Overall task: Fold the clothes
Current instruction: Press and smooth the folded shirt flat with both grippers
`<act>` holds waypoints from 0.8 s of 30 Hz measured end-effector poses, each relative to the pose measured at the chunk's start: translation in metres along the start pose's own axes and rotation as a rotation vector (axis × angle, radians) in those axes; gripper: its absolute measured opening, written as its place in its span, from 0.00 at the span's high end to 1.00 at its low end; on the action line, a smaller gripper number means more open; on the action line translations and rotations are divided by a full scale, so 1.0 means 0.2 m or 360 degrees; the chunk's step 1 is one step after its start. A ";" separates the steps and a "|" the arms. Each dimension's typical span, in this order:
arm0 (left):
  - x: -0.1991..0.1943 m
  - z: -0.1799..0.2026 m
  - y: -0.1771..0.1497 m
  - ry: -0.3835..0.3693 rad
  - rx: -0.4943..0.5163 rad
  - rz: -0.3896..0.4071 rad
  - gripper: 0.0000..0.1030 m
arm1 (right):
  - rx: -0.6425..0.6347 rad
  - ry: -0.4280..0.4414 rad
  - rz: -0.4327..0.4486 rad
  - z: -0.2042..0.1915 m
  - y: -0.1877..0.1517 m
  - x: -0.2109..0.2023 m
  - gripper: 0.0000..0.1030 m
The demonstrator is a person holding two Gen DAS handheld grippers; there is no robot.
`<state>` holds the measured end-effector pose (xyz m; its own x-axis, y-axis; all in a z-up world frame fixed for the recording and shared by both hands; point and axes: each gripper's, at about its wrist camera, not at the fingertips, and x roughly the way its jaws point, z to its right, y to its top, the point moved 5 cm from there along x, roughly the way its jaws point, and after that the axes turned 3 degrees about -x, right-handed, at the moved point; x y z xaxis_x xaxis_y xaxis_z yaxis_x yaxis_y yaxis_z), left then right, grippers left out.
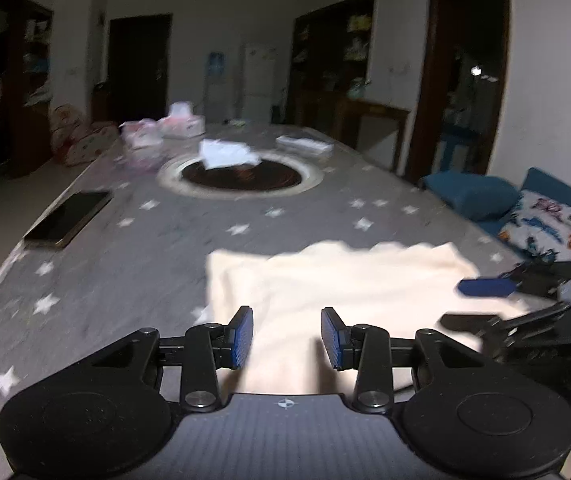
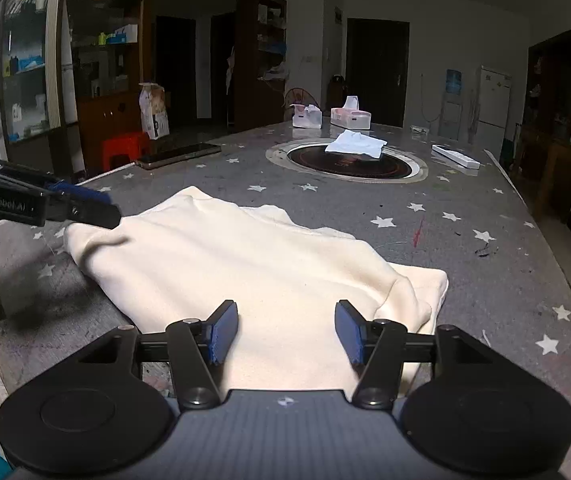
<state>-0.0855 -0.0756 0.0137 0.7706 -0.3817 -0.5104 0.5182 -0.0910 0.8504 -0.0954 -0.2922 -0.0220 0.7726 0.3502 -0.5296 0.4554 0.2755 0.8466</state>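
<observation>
Cream knitted garment lies folded flat on the star-patterned grey bench; left gripper and right gripper hover with jaws apart, empty, likely ready for another fold.

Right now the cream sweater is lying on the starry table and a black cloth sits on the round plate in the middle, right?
Not quite. The cloth on the round plate is white, as the right wrist view shows. The cream sweater does lie on the starry table.

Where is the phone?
In the right wrist view, the phone lies near the table's far left edge, beyond the cream garment.
</observation>
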 end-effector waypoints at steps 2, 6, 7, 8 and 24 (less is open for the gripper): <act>0.04 0.06 -0.02 -0.0040 0.0045 -0.0026 0.61 | -0.0009 -0.0004 0.0001 -0.01 0.00 0.00 0.43; 0.08 0.14 -0.10 -0.0061 0.0195 -0.0057 0.60 | -0.0039 -0.0010 -0.0002 -0.02 0.00 -0.01 0.36; 0.07 0.14 -0.11 -0.0055 0.0230 -0.0044 0.60 | -0.0038 -0.0007 -0.0003 -0.02 0.00 -0.01 0.33; 0.06 0.14 -0.12 -0.0051 0.0250 -0.0037 0.60 | -0.0036 -0.0002 -0.0005 -0.02 0.00 0.00 0.30; 0.05 0.21 -0.16 -0.0161 0.0308 -0.0044 0.59 | 0.0111 -0.0104 -0.0092 0.05 -0.02 0.05 0.00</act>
<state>-0.1110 -0.1151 -0.0134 0.7109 -0.4664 -0.5264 0.4499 -0.2737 0.8501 -0.0844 -0.2994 -0.0304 0.7702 0.2755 -0.5752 0.5282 0.2297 0.8174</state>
